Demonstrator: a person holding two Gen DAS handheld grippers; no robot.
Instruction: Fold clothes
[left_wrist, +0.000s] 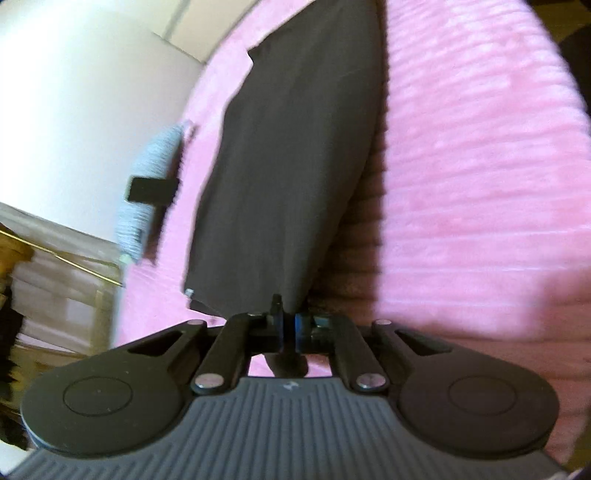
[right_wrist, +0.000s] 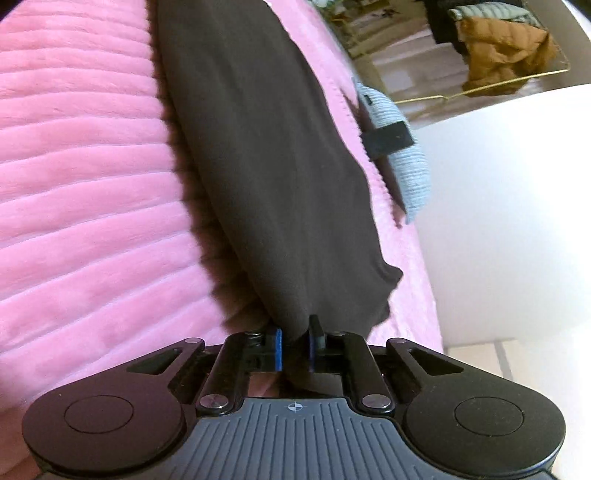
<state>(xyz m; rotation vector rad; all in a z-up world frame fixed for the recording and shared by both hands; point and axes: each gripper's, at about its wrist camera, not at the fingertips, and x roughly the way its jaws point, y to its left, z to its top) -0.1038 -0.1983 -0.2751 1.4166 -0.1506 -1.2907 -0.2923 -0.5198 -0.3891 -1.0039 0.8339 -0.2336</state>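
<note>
A dark garment (left_wrist: 288, 166) is laid lengthwise on the pink ribbed blanket (left_wrist: 480, 184) of a bed, its near end pinched by both tools: the left gripper (left_wrist: 287, 325) is clamped on one corner, the right gripper (right_wrist: 295, 341) on the other. The cloth is judged thin, limp and light; its corners are best held, as sagging is likely

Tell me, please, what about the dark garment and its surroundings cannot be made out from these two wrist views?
- Dark garment: its type; the far end is cut off by the top edge in both views.
- Left claw: what it pinches; the fabric edge there is blurred and hidden by the fingers.
- Light blue knit item: partly hidden over the edge of the pink blanket.
</note>
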